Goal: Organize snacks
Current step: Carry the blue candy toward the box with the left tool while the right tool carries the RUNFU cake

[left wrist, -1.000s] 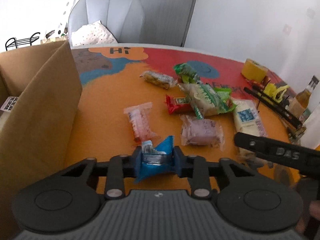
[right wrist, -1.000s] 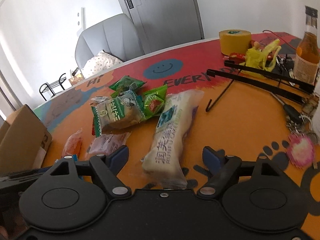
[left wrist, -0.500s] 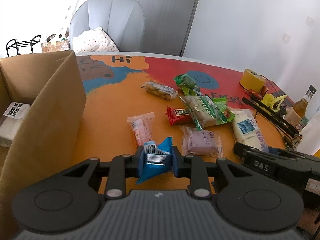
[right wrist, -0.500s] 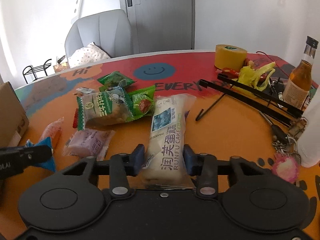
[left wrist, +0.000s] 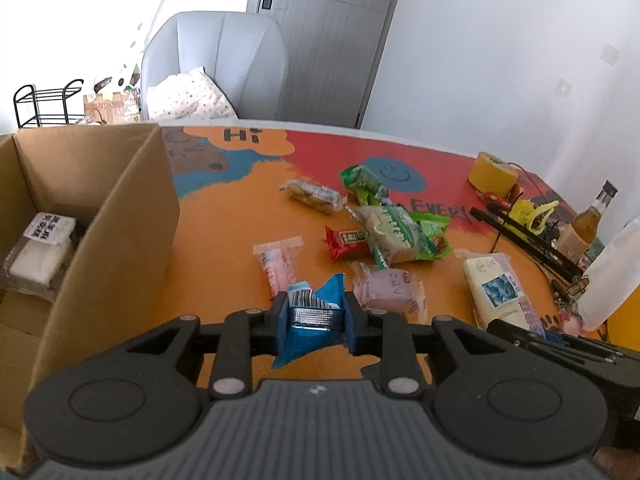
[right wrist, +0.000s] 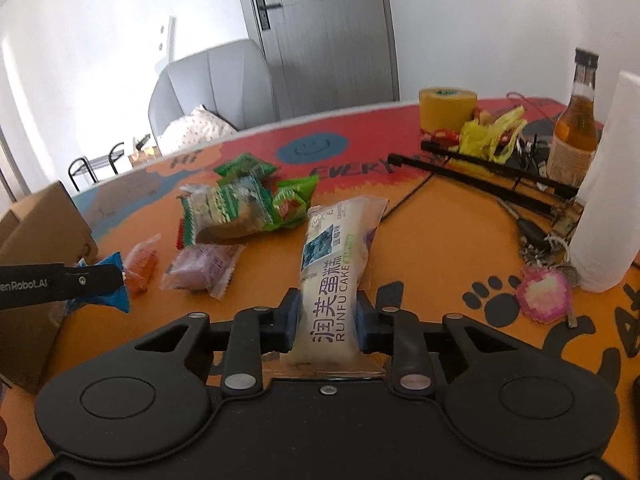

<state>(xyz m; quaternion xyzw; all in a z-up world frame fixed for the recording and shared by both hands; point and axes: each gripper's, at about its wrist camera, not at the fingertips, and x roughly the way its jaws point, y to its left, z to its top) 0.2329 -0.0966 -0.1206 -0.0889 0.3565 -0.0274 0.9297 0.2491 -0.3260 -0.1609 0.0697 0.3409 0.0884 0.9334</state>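
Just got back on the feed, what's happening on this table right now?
A person is sorting snacks with a gripper in each hand. The left gripper is shut on a blue snack packet, held beside the open cardboard box, which already holds a white wrapped item. The right gripper has just been closing its jaws and now pinches the Runfu cake pack. Several more snacks, including a purple pack and green packs, lie loose on the orange table.
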